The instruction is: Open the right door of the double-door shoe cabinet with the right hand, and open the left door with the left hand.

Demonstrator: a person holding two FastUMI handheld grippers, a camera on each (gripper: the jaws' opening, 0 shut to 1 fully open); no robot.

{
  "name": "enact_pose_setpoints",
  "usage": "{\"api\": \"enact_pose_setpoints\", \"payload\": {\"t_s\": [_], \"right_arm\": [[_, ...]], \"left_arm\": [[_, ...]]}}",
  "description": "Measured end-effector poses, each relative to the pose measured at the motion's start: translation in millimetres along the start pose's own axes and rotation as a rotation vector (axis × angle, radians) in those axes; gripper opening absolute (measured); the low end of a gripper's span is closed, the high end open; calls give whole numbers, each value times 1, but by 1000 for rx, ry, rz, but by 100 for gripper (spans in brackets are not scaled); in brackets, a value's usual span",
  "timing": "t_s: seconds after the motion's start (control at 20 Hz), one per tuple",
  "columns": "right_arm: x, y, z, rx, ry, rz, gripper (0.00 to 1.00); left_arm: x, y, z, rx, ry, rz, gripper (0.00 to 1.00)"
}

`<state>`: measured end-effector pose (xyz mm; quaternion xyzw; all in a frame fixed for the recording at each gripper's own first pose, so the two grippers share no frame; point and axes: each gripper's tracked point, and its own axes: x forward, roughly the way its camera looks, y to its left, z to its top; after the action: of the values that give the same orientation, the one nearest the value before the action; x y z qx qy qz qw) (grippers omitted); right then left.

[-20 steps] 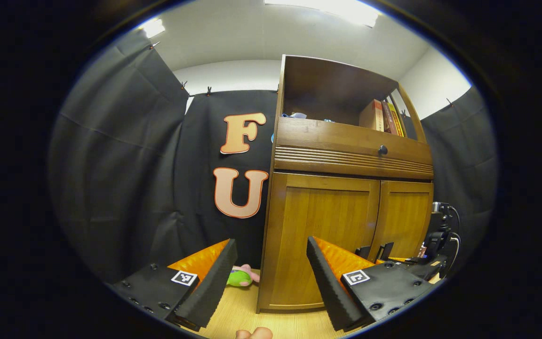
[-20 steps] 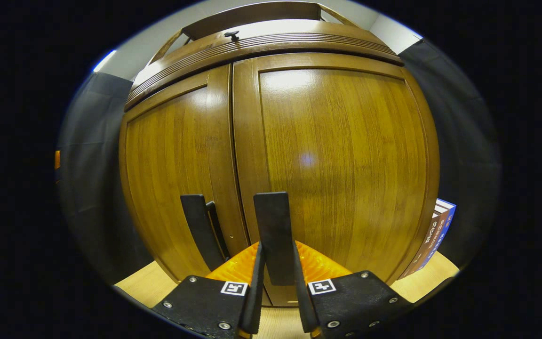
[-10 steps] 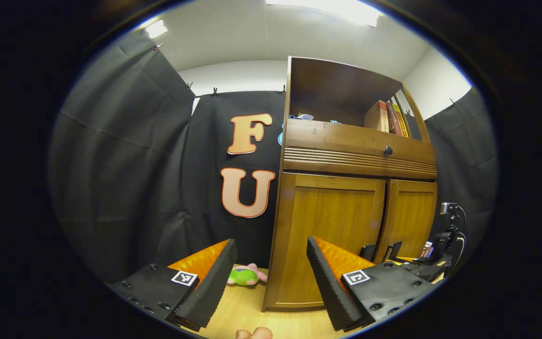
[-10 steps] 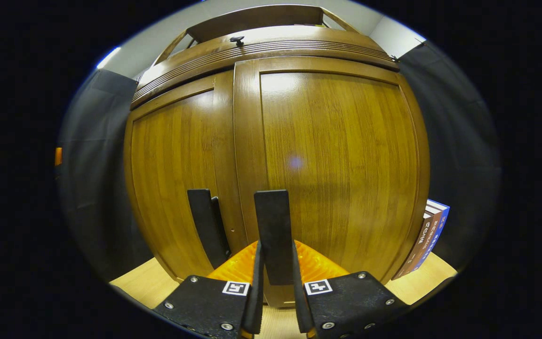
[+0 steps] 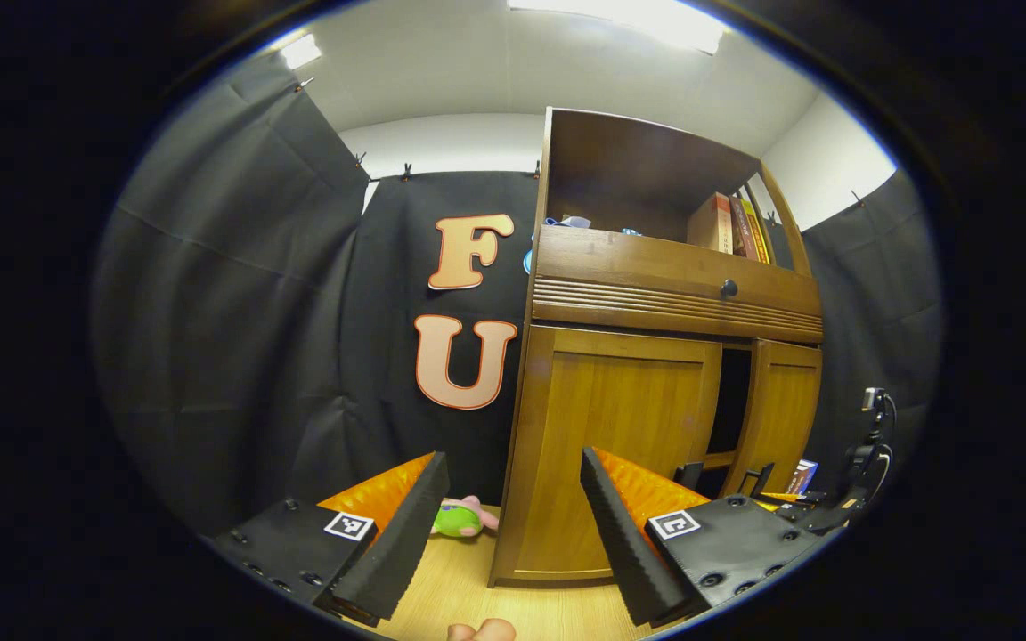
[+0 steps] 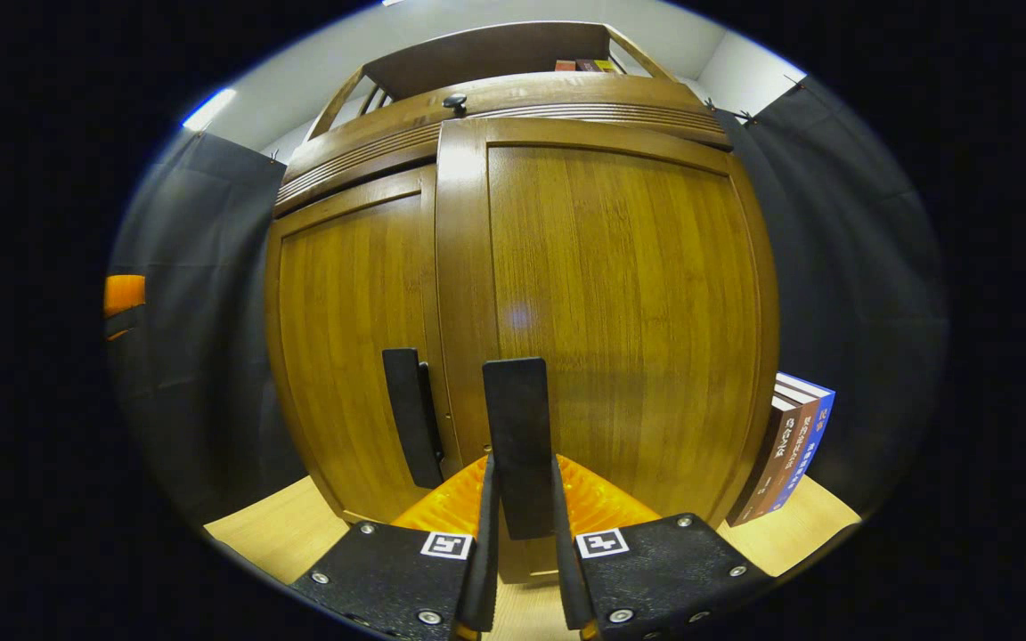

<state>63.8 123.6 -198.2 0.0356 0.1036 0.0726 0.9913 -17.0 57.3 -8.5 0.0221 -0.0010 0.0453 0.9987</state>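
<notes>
Wooden floor [image 5: 442, 592]: your right gripper [image 6: 464, 414] grasps the ajar right door [image 6: 611, 303]'s edge; your left gripper [image 5: 513, 516] hangs released beside the left door [image 5: 620, 445].

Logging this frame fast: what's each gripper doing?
Left gripper: open, holding nothing.
Right gripper: fingers straddle the right door edge; clamped or not, cannot tell.

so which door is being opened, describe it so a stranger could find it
Find the tall wooden cabinet against the black cloth. Below its knobbed drawer hang two doors. It is the right door, swung ajar with a dark gap beside it; the left door sits flush.
</notes>
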Motion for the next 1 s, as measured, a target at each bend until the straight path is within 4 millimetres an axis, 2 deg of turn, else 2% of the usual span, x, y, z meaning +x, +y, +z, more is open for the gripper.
{"api": "enact_pose_setpoints", "payload": {"t_s": [0.05, 0.1, 0.15, 0.2, 0.25, 0.3, 0.35, 0.4, 0.5, 0.55, 0.8, 1.0], "right_arm": [[-6, -2, 0, -5, -1, 3, 37], [-11, -4, 0, -4, -5, 3, 37], [-17, -6, -2, -2, -7, 4, 28], [-23, -8, -2, 0, -8, 5, 28], [-28, -10, -1, 1, -11, 3, 28], [-34, -12, -2, -1, -11, 2, 36], [-40, -13, -1, -7, -13, 6, 27], [-46, -14, -1, -9, -19, 6, 27], [-59, -19, -2, 1, -22, 9, 28], [-63, -21, -2, 14, -19, 13, 19], [-89, -36, -2, 14, -28, -2, 18], [-114, -56, 0, 36, -36, -21, 18]], "left_arm": [[-1, 0, 0, -1, 0, -1, 96], [-2, 0, 0, -2, 0, -1, 96], [-3, 0, 0, -4, -1, -2, 95], [-5, -1, 1, -6, 0, -3, 94], [-6, 0, 1, -8, 0, -3, 95], [-8, 1, 2, -9, -1, -3, 94], [-9, 1, 2, -9, -1, -2, 94], [-11, 1, 3, -9, -3, -2, 98], [-17, -1, 5, -12, -6, -6, 95], [-19, -3, 5, -15, -8, -10, 95], [-28, -10, 6, -7, 1, -14, 95], [-37, -19, 6, -9, 7, -28, 96]]}}
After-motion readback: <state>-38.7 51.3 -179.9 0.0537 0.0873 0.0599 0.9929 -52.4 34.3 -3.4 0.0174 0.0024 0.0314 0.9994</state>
